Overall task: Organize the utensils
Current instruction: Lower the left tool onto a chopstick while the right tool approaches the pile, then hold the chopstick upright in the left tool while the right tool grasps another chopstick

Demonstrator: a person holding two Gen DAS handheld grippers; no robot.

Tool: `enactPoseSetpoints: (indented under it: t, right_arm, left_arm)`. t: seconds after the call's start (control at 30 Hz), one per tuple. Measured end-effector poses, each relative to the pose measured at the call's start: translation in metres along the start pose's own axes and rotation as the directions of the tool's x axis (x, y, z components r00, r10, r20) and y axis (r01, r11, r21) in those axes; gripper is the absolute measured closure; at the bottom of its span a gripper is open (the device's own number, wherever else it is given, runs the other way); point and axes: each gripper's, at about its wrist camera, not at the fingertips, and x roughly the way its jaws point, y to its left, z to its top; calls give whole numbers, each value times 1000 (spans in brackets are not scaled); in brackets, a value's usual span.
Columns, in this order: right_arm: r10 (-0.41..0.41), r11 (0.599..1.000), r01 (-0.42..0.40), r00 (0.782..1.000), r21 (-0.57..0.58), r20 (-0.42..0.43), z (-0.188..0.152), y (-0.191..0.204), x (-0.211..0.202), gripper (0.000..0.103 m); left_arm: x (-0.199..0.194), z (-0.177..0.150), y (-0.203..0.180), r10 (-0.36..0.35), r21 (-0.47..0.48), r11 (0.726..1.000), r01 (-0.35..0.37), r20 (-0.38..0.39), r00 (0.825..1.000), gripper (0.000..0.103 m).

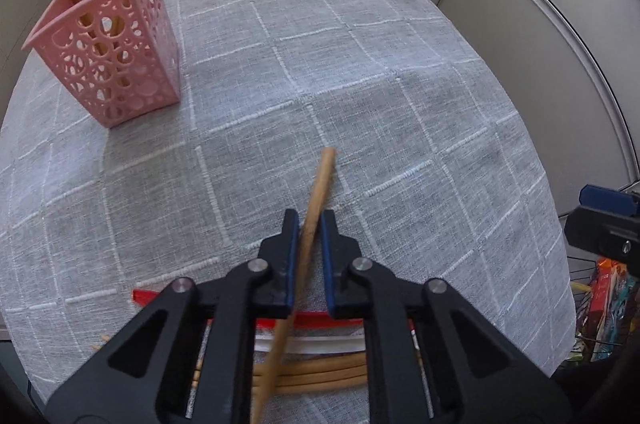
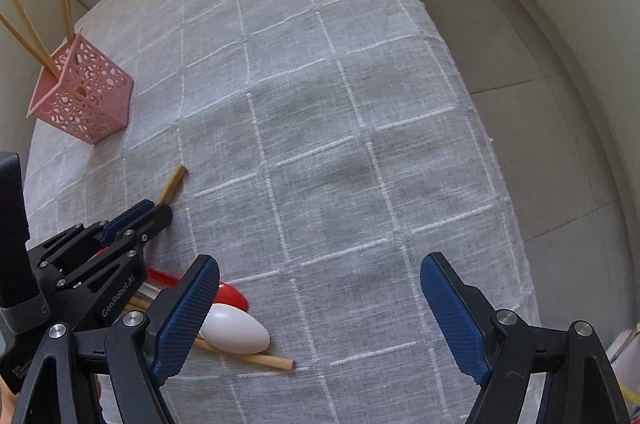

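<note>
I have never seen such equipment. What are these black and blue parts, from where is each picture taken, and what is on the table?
They are two hand-held grippers, each carrying its own camera looking along its jaws. In the left camera's picture, the left gripper has its jaws closed on a wooden chopstick. In the right camera's picture, the right gripper is open and holds nothing. On the grey checked tablecloth stands a pink perforated holder with several chopsticks already inside. Near the grippers lie more chopsticks, a red spoon and a white spoon.

Black claws [image 1: 309,224] [image 2: 320,312], blue textured pads [image 2: 188,316], silver screws, "GenRobot.AI" lettering.
</note>
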Motion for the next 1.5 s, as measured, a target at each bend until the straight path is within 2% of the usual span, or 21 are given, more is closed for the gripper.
enactPoseSetpoints:
  t: [0.13, 0.33, 0.53, 0.7, 0.8, 0.87, 0.97, 1.03, 1.17, 1.33, 1.5]
  right_arm:
    - [9, 1000, -9, 1000, 7, -13, 0, 1, 3, 16]
    - [10, 999, -11, 1000, -30, -22, -3, 15, 7, 16]
    - [12, 996, -16, 999, -93, -40, -8, 41, 16, 16]
    - [84, 972, -98, 994, -213, -75, -19, 82, 27, 18]
    - [159, 938, -191, 979, -289, -130, -29, 115, 37, 35]
    - [204, 915, -252, 963, -315, -178, -35, 135, 47, 52]
    - [245, 885, -315, 941, -343, -234, -46, 163, 58, 66]
    - [255, 867, -338, 932, -366, -255, -51, 180, 64, 71]
    - [241, 851, -337, 932, -402, -270, -60, 202, 77, 77]
    - [198, 855, -304, 940, -421, -277, -62, 215, 97, 78]
    - [193, 845, -294, 947, -448, -257, -57, 223, 101, 79]
  left_arm:
    - [-8, -1, 10, -1, -41, 999, 0, -8, 1000, 95]
    - [-46, -7, 33, -11, -119, 993, 13, 20, 1000, 95]
    - [-80, -29, 70, 16, -182, 983, -11, 26, 1000, 95]
    - [-97, -50, 102, 50, -220, 975, -44, 22, 998, 95]
    - [-106, -63, 114, 86, -230, 970, -77, 27, 996, 95]
    - [-111, -69, 122, 87, -245, 966, -78, 29, 996, 95]
    - [-116, -75, 129, 87, -258, 963, -77, 30, 996, 95]
    - [-117, -78, 131, 91, -260, 962, -80, 30, 995, 95]
    - [-119, -83, 136, 91, -263, 961, -80, 28, 995, 95]
    - [-120, -87, 141, 81, -269, 961, -72, 23, 996, 95]
    - [-119, -88, 143, 75, -268, 961, -68, 18, 997, 95]
